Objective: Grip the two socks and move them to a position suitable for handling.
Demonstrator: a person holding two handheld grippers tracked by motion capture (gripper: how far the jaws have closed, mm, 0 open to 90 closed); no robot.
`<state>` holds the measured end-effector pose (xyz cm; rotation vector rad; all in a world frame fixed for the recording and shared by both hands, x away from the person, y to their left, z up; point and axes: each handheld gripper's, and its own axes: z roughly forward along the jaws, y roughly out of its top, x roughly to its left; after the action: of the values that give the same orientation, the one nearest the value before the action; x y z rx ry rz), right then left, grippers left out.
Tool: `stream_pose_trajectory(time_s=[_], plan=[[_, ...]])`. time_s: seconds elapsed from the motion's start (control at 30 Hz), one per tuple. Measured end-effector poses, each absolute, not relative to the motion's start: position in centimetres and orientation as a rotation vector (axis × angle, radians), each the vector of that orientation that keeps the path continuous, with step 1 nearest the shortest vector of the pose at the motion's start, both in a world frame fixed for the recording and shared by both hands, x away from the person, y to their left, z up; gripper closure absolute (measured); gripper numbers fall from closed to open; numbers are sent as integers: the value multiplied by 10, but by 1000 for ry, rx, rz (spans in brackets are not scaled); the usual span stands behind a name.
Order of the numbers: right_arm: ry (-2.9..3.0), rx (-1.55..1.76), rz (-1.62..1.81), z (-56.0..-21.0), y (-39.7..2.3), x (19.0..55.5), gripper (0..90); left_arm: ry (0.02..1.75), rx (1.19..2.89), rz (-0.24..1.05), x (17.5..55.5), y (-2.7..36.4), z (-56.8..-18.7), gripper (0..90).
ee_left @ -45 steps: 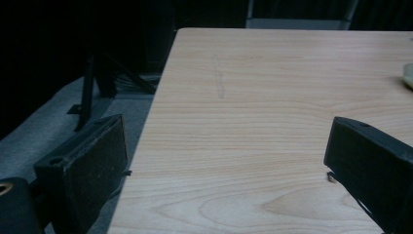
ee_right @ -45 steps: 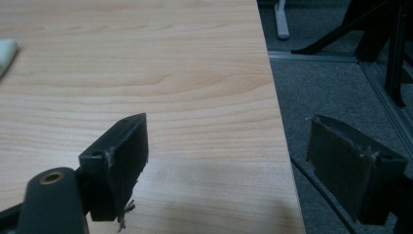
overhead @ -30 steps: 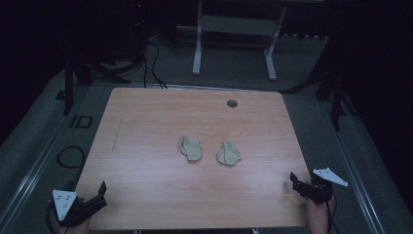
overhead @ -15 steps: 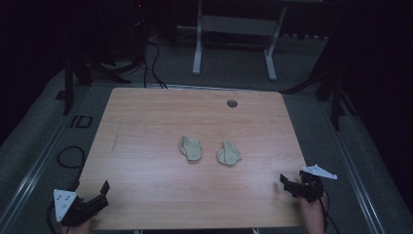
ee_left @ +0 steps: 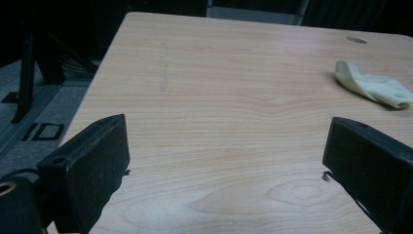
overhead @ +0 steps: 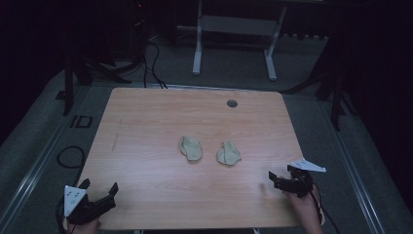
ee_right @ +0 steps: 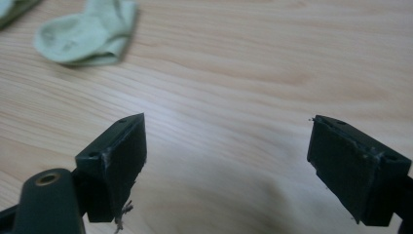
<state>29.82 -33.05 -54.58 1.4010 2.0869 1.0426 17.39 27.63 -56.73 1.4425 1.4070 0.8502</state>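
Note:
Two pale green socks lie side by side mid-table: the left sock (overhead: 191,147) and the right sock (overhead: 228,153). My left gripper (overhead: 100,190) hovers at the table's front left corner, jaws wide open and empty; in its own view (ee_left: 226,146) the left sock (ee_left: 375,86) lies far off to the right. My right gripper (overhead: 275,179) is over the front right part of the table, open and empty, pointing left toward the socks. In its own view (ee_right: 228,146) the right sock (ee_right: 87,34) lies ahead at upper left.
The wooden table (overhead: 146,122) has a round cable hole (overhead: 232,103) near its far edge. Beyond it stand a white desk frame (overhead: 234,44) and dark stands with cables on the grey floor.
My right gripper has moved left and inward from the table's right edge onto the tabletop. The left gripper shifted slightly right. The socks have not moved.

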Motion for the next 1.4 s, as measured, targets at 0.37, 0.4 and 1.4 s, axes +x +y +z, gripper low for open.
stream_pose_trajectory(time_s=[0.37, 0.4, 1.4], plan=[[2219, 1291, 1117, -538, -270, 328, 147, 1404, 1457, 845, 175, 273, -570, 33], [2225, 1284, 1118, -537, -265, 331, 148, 1400, 1461, 847, 175, 273, -570, 33], [2294, 1157, 960, -567, -174, 385, 323, 1401, 1463, 852, 170, 274, -569, 32]])
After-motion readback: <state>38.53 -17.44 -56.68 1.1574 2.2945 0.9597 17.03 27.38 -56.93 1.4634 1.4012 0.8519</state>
